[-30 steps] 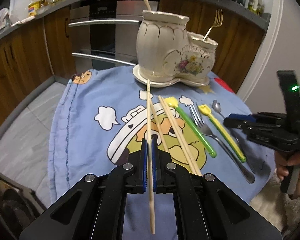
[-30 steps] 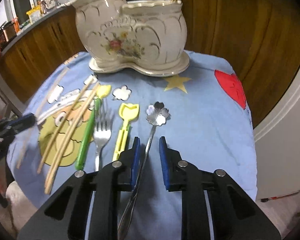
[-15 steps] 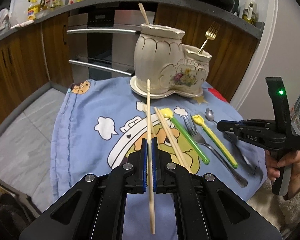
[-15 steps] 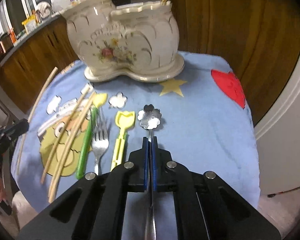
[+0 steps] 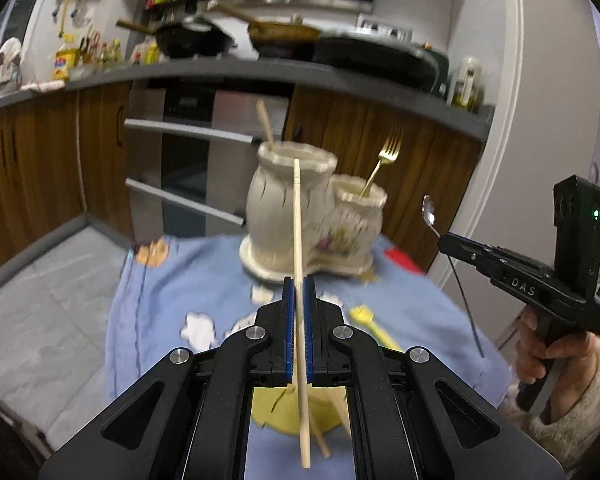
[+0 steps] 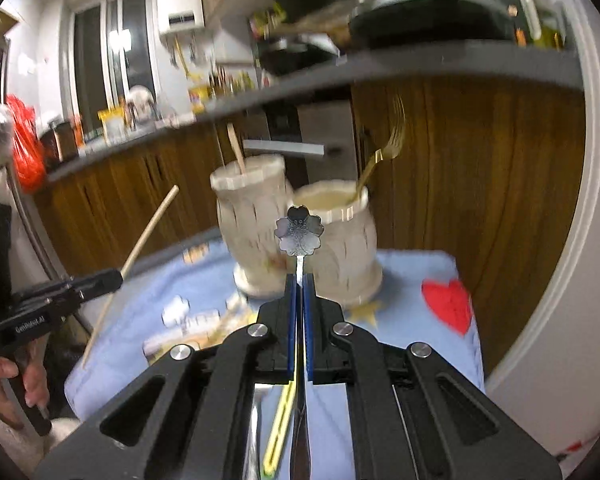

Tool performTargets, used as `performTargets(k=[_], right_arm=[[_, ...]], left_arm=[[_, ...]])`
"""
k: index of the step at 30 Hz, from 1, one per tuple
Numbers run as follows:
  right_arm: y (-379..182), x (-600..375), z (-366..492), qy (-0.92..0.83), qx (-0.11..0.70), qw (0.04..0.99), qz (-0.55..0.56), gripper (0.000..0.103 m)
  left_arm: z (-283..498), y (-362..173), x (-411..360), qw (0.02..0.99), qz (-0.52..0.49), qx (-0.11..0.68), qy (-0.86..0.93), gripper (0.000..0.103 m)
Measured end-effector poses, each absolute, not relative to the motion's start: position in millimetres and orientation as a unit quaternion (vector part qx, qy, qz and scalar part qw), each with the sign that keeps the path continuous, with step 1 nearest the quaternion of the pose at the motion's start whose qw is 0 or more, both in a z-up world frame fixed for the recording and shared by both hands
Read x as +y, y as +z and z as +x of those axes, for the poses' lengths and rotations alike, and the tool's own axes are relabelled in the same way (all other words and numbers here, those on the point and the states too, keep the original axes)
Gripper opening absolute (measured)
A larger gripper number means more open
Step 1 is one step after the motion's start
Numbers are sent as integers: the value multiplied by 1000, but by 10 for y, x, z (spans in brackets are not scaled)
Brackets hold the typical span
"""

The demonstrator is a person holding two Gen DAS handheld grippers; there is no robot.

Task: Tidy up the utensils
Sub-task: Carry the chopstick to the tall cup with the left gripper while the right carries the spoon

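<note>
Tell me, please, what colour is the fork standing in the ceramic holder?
Gold. The fork stands in the holder's shorter compartment, clearest in the left wrist view.

Matt pale wooden chopstick (image 5: 298, 240); polished metal spoon (image 6: 299, 230) with flower-shaped end; glossy glazed ceramic holder (image 5: 312, 216); gold-toned metal fork (image 5: 384, 160); soft printed cloth (image 5: 172, 288); matt black plastic tongs (image 5: 299, 304), blue ribbed pads (image 6: 307, 320).

Left claw (image 5: 299, 300) clamping chopstick (image 5: 298, 224), ceramic holder (image 5: 312, 216) beyond

Home kitchen: built-in oven (image 5: 188, 148), wooden cabinets (image 6: 480, 168), pans (image 5: 196, 38) on the counter.
</note>
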State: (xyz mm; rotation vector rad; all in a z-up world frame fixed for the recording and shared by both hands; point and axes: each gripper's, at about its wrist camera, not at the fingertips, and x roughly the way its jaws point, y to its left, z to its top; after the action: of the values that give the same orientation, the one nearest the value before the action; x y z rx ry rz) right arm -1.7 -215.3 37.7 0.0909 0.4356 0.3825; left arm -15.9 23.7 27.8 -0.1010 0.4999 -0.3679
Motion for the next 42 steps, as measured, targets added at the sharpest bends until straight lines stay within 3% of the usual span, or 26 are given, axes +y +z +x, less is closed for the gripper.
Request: performTargets(k=[22,31,42], right_arm=[[1046,-2152,1106,205,45,971,114,3],[939,-2053,1450,176,39,979,99,3],[781,-1941,1367,179,94,978,51,3]], left_arm=[[1130,1132,-106,977,-66,87,-184,5],[1525,969,-306,984,-37,72,-157,5],[1345,761,-196,984,-30,73,-160,5]])
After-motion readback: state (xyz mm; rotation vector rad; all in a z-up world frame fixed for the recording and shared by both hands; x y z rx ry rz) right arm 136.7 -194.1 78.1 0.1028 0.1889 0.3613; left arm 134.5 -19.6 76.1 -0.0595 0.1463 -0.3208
